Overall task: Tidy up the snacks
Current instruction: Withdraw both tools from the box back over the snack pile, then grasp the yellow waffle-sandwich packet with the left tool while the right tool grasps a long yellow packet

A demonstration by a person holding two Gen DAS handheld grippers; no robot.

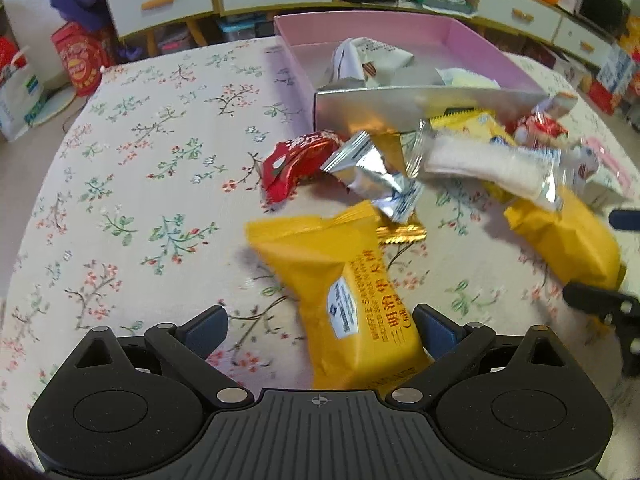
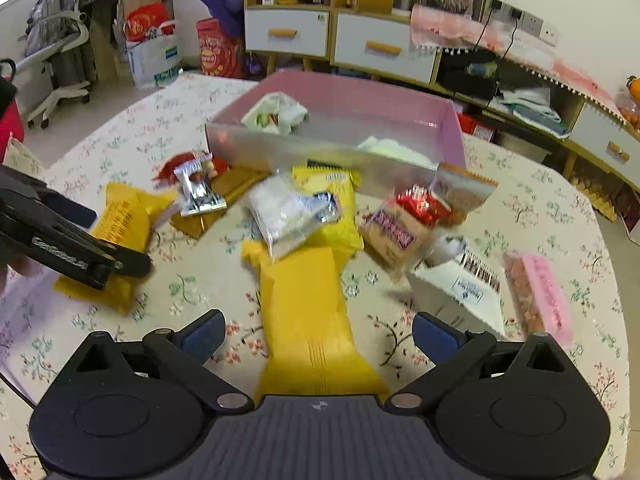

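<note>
Yellow packs (image 1: 352, 300) (image 2: 308, 312) lie between each spread, empty tool: left tool (image 1: 320, 330), right tool (image 2: 316, 334). Two or three snacks sit in the pink box (image 2: 452, 128); most still litter the worktop (image 1: 132, 200) before it.

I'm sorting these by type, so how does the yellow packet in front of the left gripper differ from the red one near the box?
The yellow packet is plainly larger than the red packet and lies smooth and puffy, while the red one looks crumpled. The yellow packet lies between the open fingers of the left gripper; the red one lies farther off, near the pink box. Both rest on the floral tablecloth, outside the box.
</note>
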